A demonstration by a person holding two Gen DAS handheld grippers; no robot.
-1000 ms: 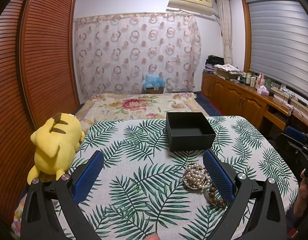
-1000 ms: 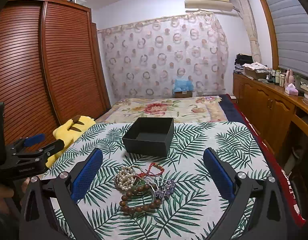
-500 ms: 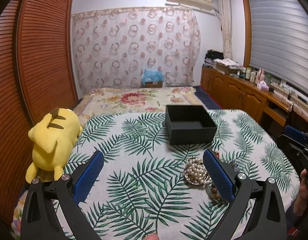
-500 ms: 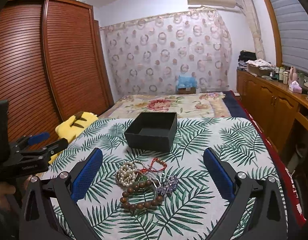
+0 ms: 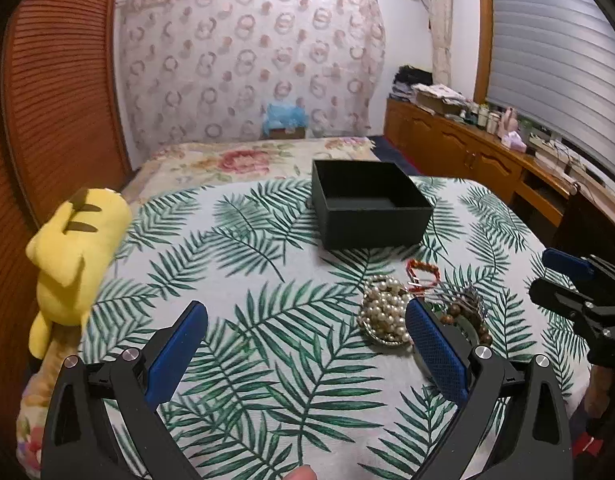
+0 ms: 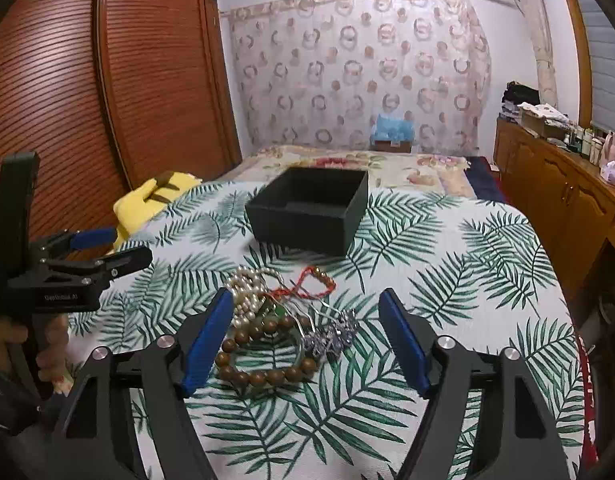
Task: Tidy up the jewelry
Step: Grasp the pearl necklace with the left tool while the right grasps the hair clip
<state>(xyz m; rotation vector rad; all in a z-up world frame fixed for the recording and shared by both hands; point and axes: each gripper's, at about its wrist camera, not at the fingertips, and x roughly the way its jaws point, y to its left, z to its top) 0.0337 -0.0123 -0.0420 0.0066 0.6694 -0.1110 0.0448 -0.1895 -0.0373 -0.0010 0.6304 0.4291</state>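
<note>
A black box [image 6: 311, 216] stands upright and open on the leaf-print cloth, square, lidless, and nothing can be seen inside it. The jewelry lies in a loose heap on the cloth just in front of the box, apart from it. Nearest the box is a red cord bracelet [image 6: 313, 282], twisted into loops. To its left is a coiled string of white pearls [image 6: 247, 292]; the same pearls [image 5: 385, 314] look bunched in a round pile in the left wrist view. Farther from the box lies a bracelet of large brown wooden beads [image 6: 263, 354], flat in a ring. Beside it, on the right, sits a tangled silver chain with purple stones [image 6: 333, 338], touching the beads.
</note>
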